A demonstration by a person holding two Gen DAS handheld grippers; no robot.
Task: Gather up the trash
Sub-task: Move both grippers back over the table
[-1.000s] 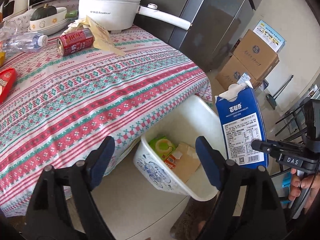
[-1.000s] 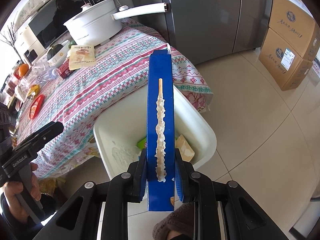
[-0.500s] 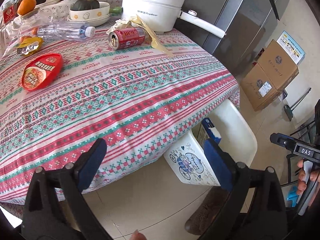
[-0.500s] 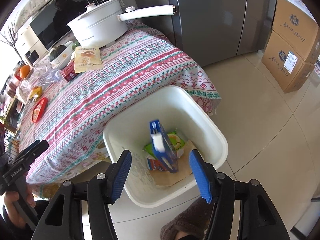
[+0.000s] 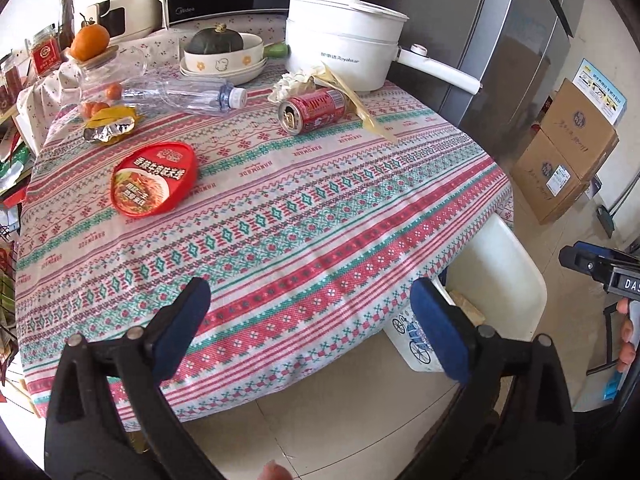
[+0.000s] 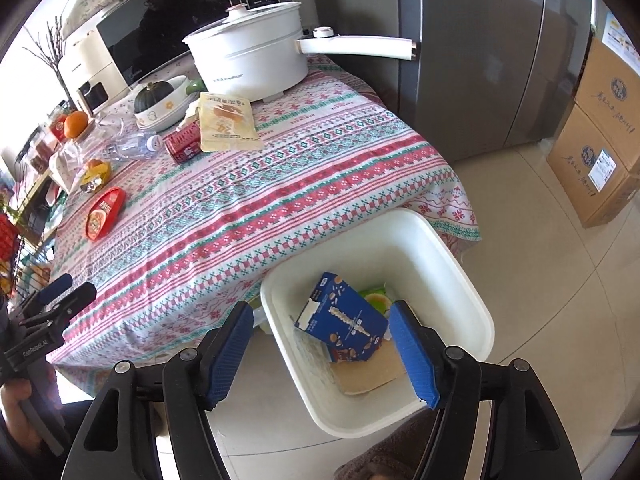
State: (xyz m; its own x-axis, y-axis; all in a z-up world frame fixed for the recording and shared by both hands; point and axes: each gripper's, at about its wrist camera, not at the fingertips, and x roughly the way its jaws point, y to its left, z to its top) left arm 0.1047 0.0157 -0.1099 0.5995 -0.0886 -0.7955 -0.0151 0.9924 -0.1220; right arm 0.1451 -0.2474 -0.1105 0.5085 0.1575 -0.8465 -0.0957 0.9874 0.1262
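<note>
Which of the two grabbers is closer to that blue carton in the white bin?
Right. The right gripper hangs open directly above the blue carton in the bin. The left gripper hovers open over the table edge, beside the bin.

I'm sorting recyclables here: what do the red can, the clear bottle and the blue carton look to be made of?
Red can: likely aluminium, going by its glossy print and silvery pull-tab end. Clear bottle: thin see-through plastic with a white cap. Blue carton, lying in the white bin: coated paperboard, judging by its folded gable top and printed matte faces.

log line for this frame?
blue carton in white bin | right tool just opened, empty | left tool open, empty
</note>
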